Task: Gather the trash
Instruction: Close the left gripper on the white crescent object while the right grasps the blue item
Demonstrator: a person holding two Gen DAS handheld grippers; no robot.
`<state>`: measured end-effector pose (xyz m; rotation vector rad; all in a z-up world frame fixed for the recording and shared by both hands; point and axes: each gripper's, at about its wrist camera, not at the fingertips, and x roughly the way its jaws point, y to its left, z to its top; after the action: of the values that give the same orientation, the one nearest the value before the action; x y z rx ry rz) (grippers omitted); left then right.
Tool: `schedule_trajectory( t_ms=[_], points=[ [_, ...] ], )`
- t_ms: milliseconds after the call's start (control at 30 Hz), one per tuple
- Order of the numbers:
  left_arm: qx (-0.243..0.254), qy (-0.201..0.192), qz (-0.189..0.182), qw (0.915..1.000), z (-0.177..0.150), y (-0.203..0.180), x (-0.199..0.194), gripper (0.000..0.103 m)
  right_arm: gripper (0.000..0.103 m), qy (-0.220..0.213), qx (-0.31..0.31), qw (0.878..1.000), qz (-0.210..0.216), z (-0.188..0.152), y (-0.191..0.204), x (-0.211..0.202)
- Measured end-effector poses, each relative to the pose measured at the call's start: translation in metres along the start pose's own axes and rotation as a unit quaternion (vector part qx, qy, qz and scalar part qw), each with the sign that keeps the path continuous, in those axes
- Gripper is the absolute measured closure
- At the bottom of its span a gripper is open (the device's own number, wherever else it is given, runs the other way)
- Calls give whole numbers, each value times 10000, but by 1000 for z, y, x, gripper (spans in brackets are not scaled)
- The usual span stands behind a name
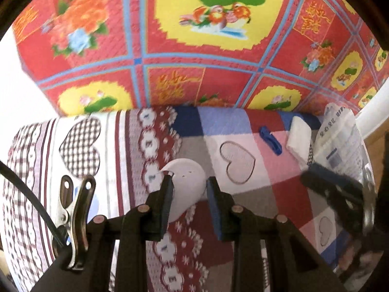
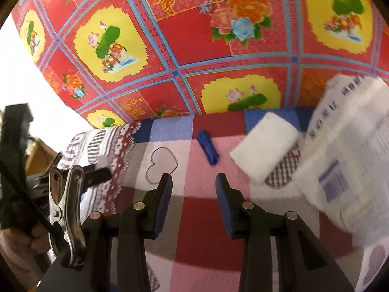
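My left gripper [image 1: 190,187] is shut on a white rounded piece of trash [image 1: 184,180], held just above the heart-patterned cover [image 1: 238,160]. To its right on the cover lie a small blue clip-like piece [image 1: 269,140], a folded white pad [image 1: 299,138] and a printed plastic wrapper [image 1: 340,141]. In the right wrist view my right gripper [image 2: 194,180] stands open over the cover with nothing between its fingers. The blue piece [image 2: 207,149] lies just beyond its tips. The white pad [image 2: 265,146] and the wrapper [image 2: 340,158] are to the right. The left gripper [image 2: 97,172] shows blurred at the left.
Beyond the cover's far edge spreads a red flowered sheet [image 1: 194,60] with yellow medallions. A pale surface [image 1: 19,92] lies at the far left. A metal spring clip [image 2: 65,209] and a black cable sit on each gripper's body. A person's hand [image 2: 24,238] holds the left tool.
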<state>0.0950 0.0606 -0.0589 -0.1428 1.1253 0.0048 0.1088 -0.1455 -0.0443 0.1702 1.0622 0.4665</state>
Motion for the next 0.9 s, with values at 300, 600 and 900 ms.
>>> schedule_trajectory(
  t_ms=[300, 600, 900],
  points=[
    [-310, 63, 95, 9995, -19, 11, -13, 73, 65, 32, -417, 9990, -147, 21, 1, 26],
    [-581, 54, 205, 9981, -23, 24, -23, 73, 65, 164, -648, 9973, -301, 33, 0, 48],
    [-679, 57, 320, 9972, -23, 25, -25, 73, 65, 224, -615, 9972, -370, 33, -5, 56]
  ],
)
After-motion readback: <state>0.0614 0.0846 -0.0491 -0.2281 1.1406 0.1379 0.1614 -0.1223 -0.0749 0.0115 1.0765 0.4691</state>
